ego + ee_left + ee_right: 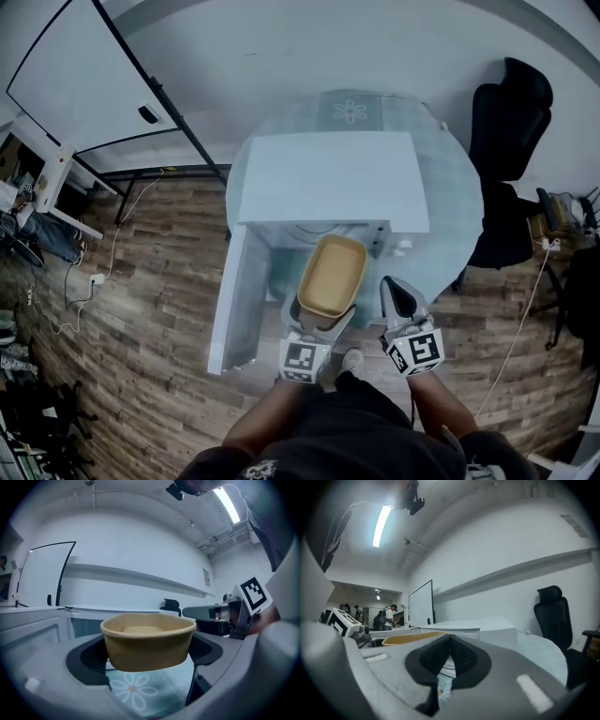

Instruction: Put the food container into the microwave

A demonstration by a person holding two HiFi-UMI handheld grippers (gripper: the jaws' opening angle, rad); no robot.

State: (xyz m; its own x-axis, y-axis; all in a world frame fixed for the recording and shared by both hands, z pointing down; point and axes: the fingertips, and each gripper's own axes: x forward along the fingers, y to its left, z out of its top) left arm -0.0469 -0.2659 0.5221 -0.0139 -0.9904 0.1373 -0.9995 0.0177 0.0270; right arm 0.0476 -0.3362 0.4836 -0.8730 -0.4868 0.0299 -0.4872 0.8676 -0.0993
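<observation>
A tan paper food container (331, 276) (147, 640) is held level in front of the white microwave (330, 180), whose door (234, 302) hangs open to the left. My left gripper (319, 322) (149, 653) is shut on the container, its black pads pressing the bowl's two sides. The container's rim (410, 638) shows at the left of the right gripper view. My right gripper (398, 302) (449, 654) is shut with nothing in it, just right of the container. In the left gripper view the right gripper (225, 616) shows beside the bowl.
The microwave stands on a round table with a pale flower-print cloth (352, 111) (136, 691). Black office chairs (506, 169) (553, 616) are at the right. A whiteboard (84, 66) leans at the back left. Cables (84, 281) lie on the wood floor.
</observation>
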